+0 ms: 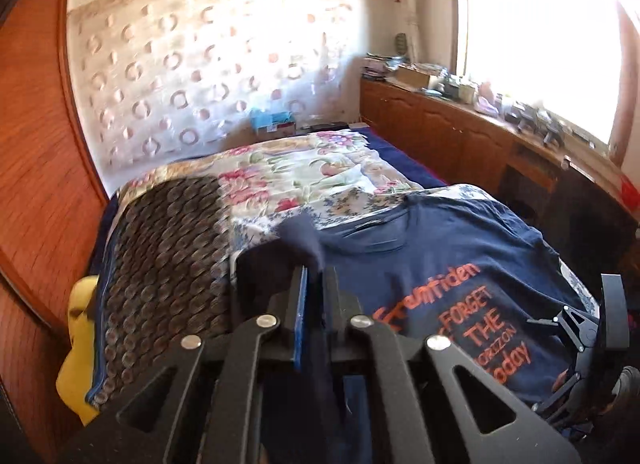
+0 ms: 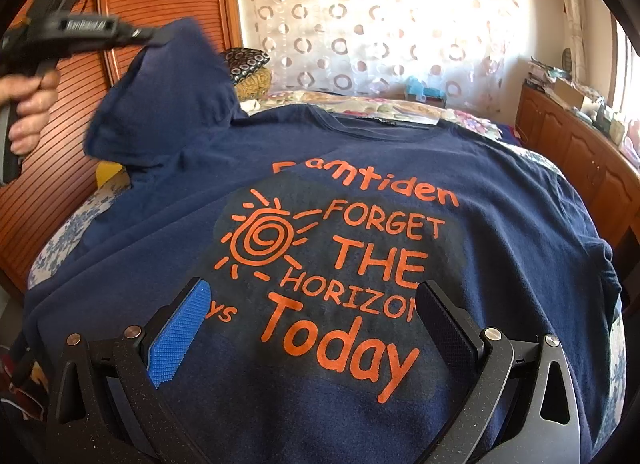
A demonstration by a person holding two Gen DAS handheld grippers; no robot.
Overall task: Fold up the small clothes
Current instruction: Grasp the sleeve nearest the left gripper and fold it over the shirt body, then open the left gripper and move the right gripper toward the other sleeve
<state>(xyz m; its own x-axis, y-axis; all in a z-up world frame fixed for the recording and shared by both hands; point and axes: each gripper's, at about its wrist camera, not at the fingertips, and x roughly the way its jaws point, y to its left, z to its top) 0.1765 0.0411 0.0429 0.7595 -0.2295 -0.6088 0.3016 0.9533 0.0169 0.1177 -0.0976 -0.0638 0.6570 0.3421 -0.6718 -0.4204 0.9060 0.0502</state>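
Shirt: a navy T-shirt (image 2: 360, 191) lies print-up on the bed (image 1: 304, 167), collar at the far end, hem near the cameras; orange lettering reads "FORGET THE HORIZON Today".
Why flat: the body is spread wide, which looks like the starting layout for folding the sides inward.
Sleeve: the left sleeve (image 2: 160, 103) is lifted off the bed and hangs in the air at the far left, while the rest of the shirt stays down.
Left tongs (image 1: 316, 276): closed to a narrow slit, with a bunch of navy sleeve cloth pinched between the two pads; in the right wrist view the same tool shows at the upper left with the person's hand (image 2: 30, 103) on its grip.
Why held so: gripping the sleeve tip and raising it frees that side, probably to carry it across the chest for the first fold.
Right tongs (image 2: 312, 328): spread wide, blue pad on the left and dark pad on the right, straddling the lower print just over the near part of the shirt; nothing is between them, and whether the tips touch the cloth cannot be told.
Why there: low over the near middle, they seem placed to pin the body while the sleeve travels, or to take the hem.
Step in hand: first side fold, hardly begun.
Risk: the thin cloth may drag the body out of line if it is not held down.
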